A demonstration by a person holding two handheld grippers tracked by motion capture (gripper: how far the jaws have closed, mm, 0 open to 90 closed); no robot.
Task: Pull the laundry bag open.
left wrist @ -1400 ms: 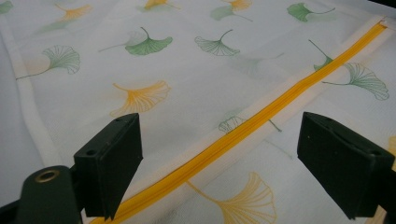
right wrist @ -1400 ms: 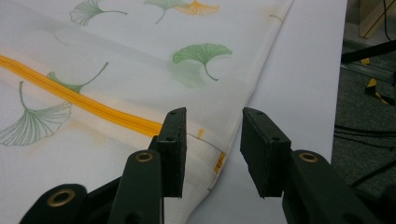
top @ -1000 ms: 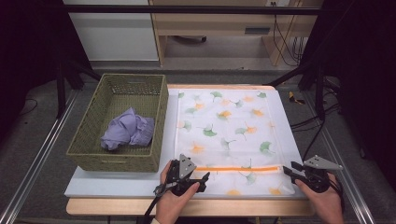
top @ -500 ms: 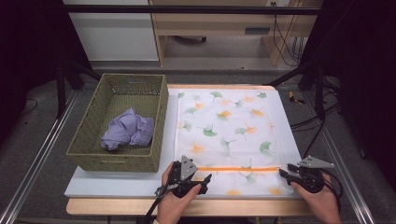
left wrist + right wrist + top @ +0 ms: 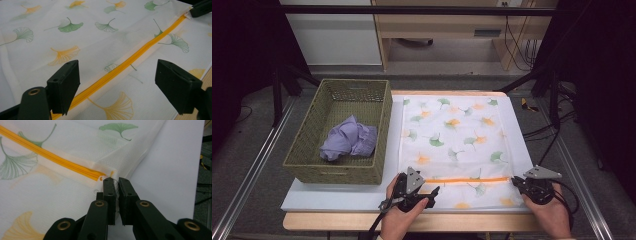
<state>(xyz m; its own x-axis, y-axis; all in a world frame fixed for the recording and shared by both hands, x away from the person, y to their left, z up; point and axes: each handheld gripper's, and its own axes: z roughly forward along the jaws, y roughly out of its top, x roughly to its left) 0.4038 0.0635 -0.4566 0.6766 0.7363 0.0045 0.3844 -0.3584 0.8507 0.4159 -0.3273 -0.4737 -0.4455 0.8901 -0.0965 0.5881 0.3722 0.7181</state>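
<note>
White mesh zip bag with green and orange ginkgo-leaf print (image 5: 457,145) lies flat on the white worktop (image 5: 337,195), directly ahead of both grippers; woven olive basket (image 5: 342,131) holding a crumpled lilac cloth (image 5: 348,141) sits beyond and outboard of the left gripper (image 5: 432,192).

Risks, big to small:
1. Bag drag. Left gripper's jaws are spread, straddling the orange zipper (image 5: 125,66) without pressing it. If the right one pulls now, nothing anchors the bag: the whole thing likely slides or bunches instead of unzipping.
2. Wrong grab. Right gripper (image 5: 115,182) has just been closing, now pressed together at the zipper's end by the small white pull tab (image 5: 102,178). Can't tell if it has the tab or just mesh. Mesh only = fabric lifts, slider stays.
3. Slip. Tab is tiny, pinch sits at the very jaw tips; a hard or skewed tug could pop it out.
4. Jam. Loose mesh beside the slider could catch in the teeth.
</note>
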